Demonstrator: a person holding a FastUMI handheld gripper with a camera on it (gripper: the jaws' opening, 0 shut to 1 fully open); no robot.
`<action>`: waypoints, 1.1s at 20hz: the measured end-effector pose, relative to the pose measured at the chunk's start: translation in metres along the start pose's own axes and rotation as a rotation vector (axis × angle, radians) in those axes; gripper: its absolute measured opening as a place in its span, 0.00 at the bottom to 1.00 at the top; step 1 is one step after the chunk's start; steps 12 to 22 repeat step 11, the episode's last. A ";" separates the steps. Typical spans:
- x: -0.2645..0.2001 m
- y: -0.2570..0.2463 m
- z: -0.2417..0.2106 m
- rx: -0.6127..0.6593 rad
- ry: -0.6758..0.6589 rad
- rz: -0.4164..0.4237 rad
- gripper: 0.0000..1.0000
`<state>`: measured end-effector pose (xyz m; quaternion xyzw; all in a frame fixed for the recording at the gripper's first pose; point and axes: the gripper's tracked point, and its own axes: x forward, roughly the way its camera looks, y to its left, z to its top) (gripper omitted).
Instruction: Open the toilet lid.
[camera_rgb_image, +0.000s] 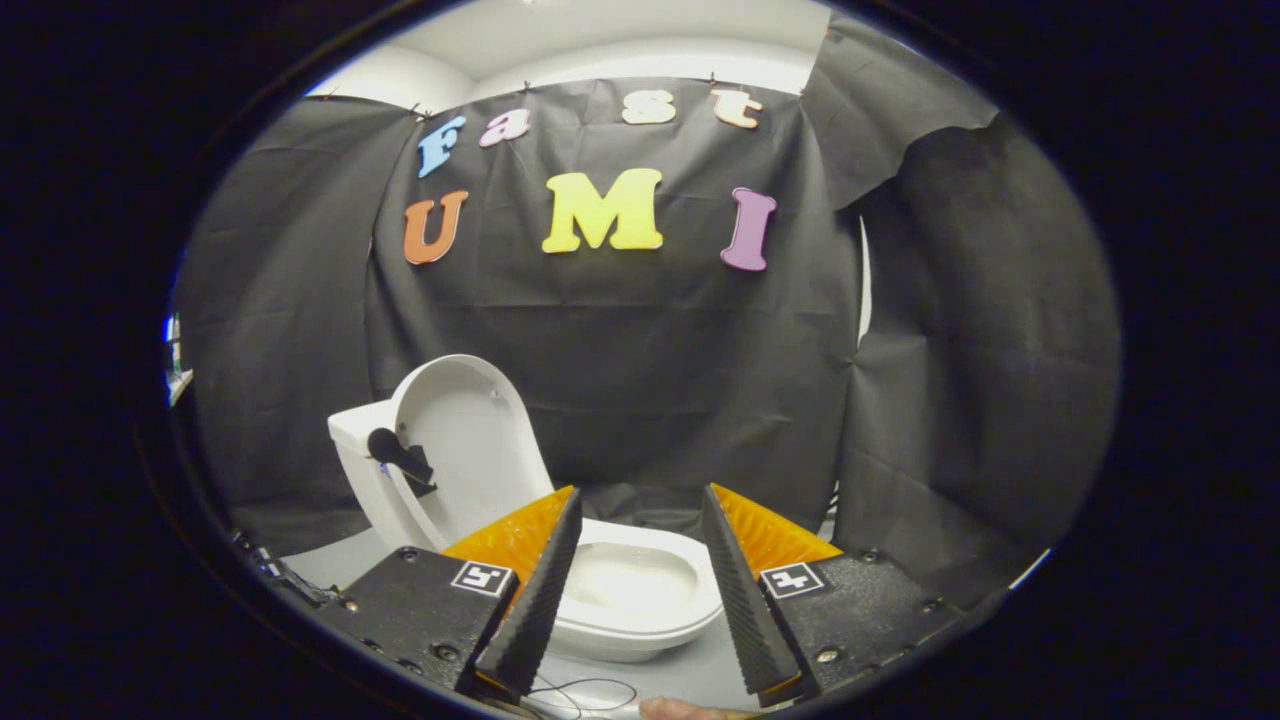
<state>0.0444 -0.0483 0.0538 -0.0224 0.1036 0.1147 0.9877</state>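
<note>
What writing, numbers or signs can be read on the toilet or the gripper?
Toilet and its raised lid: no text.
Hand-held gripper, fingers open with the bowl beyond them: two square coded markers, patterns only, no words or numbers.

The left finger (530, 590) of the gripper (640, 590) covers the toilet bowl's (640, 585) rim at nine o'clock, and the right finger hides its edge at three o'clock. The raised lid (470, 450) stands in front of the tank (352, 425), hiding most of it. The bowl's base is hidden under the rim. A thin cable (585, 690) at six o'clock runs out of sight.
</note>
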 end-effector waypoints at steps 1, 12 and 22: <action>-0.006 -0.008 -0.001 0.002 -0.005 -0.009 0.76; -0.058 -0.071 -0.036 0.072 -0.024 -0.073 0.76; -0.058 -0.071 -0.036 0.072 -0.024 -0.073 0.76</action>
